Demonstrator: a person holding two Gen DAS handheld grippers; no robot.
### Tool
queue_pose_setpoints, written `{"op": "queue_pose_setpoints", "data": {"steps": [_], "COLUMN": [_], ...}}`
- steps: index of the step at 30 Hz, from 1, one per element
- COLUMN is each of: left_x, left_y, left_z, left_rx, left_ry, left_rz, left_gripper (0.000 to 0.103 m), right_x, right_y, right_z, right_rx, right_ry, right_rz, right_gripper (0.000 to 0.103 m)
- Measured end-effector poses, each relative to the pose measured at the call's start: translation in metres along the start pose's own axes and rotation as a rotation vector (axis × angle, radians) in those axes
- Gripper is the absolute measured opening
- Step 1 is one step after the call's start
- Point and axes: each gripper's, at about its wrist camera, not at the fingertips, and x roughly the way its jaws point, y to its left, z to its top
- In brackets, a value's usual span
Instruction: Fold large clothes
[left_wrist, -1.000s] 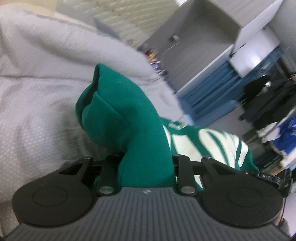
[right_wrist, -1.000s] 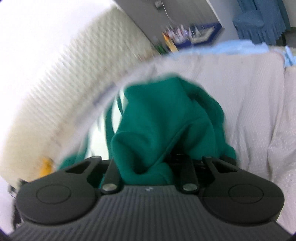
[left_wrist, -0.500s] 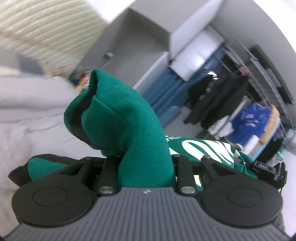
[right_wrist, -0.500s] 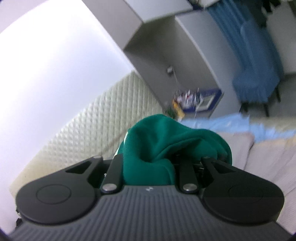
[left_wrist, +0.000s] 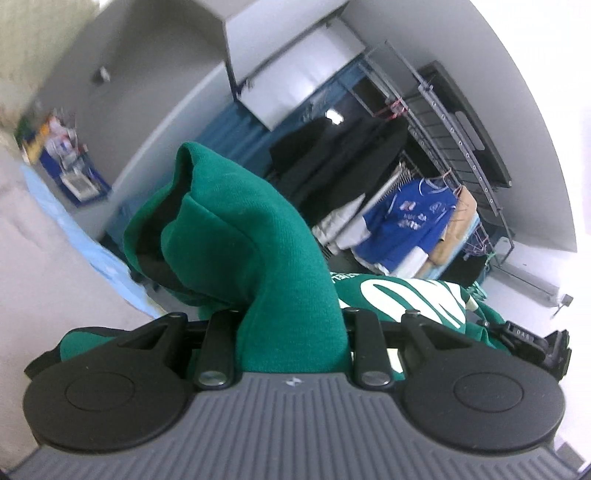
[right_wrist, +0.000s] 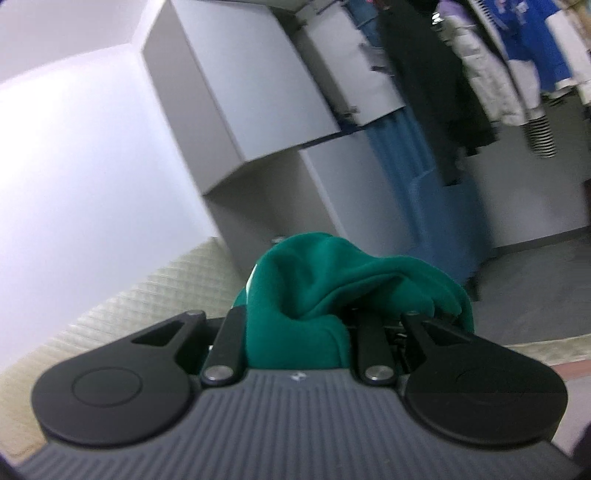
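A bedroom with grey cabinets (right_wrist: 258, 92) and a clothes rack (left_wrist: 424, 206) fills the background. The left tool (left_wrist: 291, 332) and right tool (right_wrist: 299, 332) each pinch bunched fabric of the green hoodie (left_wrist: 258, 251), held up in the air; no fold is visible, so folding seems barely begun.

Left gripper (left_wrist: 291, 332) and right gripper (right_wrist: 297, 332), both near level, jaws clamped on cloth.
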Motion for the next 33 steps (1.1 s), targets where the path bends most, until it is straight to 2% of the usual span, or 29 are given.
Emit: {"op": "queue_pose_setpoints", "data": {"steps": [4,8,11,14,17,19,22,25,27,30,32,33], "left_x": [0.081,0.148,0.176,0.190,0.185,0.185,0.182,0.178,0.171,0.148,0.131,0.121], "left_y": [0.036,0.084,0.130,0.171,0.215,0.235,0.251,0.261,0.261,0.250,0.240,0.234], "left_z": [-0.028,-0.066,-0.085,-0.096,-0.105,-0.111,-0.122,-0.133,-0.136,-0.134,-0.128,-0.124], "left_rx": [-0.053,-0.073,-0.086,-0.105,-0.126,-0.126,-0.078,-0.074,-0.052,-0.029,0.025,0.054], "left_ry": [0.081,0.188,0.248,0.309,0.343,0.368,0.400,0.424,0.433,0.451,0.446,0.437], "left_rz": [0.011,0.076,0.124,0.142,0.127,0.083,0.052,0.056,0.063,0.078,0.115,0.149], "left_gripper": [0.030,0.030,0.030,0.030,0.033,0.034,0.037,0.044,0.052,0.065,0.076,0.078], "right_x": [0.018,0.051,0.075,0.079,0.086,0.081,0.084,0.088,0.087,0.079,0.070,0.069], "right_y": [-0.050,-0.102,-0.134,-0.152,-0.162,-0.161,-0.168,-0.175,-0.173,-0.165,-0.159,-0.155], "right_z": [-0.024,-0.072,-0.113,-0.159,-0.197,-0.220,-0.248,-0.274,-0.278,-0.273,-0.267,-0.262], "right_rx": [0.035,0.082,0.120,0.117,0.080,0.054,0.057,0.099,0.110,0.118,0.122,0.123], "right_ry": [0.012,0.071,0.130,0.198,0.277,0.327,0.394,0.450,0.462,0.474,0.483,0.481], "right_rz": [-0.092,-0.169,-0.196,-0.220,-0.239,-0.257,-0.265,-0.287,-0.303,-0.337,-0.362,-0.370], "right_gripper": [0.022,0.022,0.022,0.022,0.023,0.026,0.031,0.039,0.042,0.053,0.056,0.058]}}
